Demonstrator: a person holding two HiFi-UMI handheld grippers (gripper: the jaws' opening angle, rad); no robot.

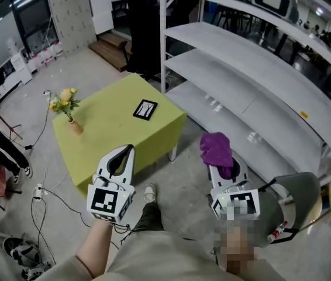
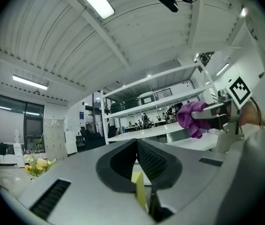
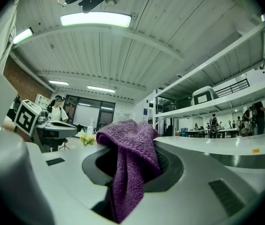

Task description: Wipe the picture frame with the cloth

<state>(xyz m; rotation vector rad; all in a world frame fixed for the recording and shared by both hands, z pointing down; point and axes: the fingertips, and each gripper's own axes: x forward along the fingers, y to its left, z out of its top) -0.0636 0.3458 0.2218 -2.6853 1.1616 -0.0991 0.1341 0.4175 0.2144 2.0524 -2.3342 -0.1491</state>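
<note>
The picture frame (image 1: 145,109), black-edged with a pale picture, lies flat near the far right corner of a yellow-green table (image 1: 113,136). The purple cloth (image 1: 217,148) is bunched over the tips of my right gripper (image 1: 218,160), which is shut on it; the cloth (image 3: 128,149) drapes down between the jaws in the right gripper view. That gripper hangs over the floor to the right of the table, apart from the frame. My left gripper (image 1: 130,148) is shut and holds nothing, its tip over the table's near edge. Its jaws meet at the tip (image 2: 136,143).
A vase of yellow flowers (image 1: 67,109) stands on the table's left side. A white shelving rack (image 1: 253,92) runs along the right. A chair (image 1: 297,201) sits at lower right. Cables (image 1: 45,198) trail on the floor left of the table. My shoe (image 1: 150,193) is by the table's near corner.
</note>
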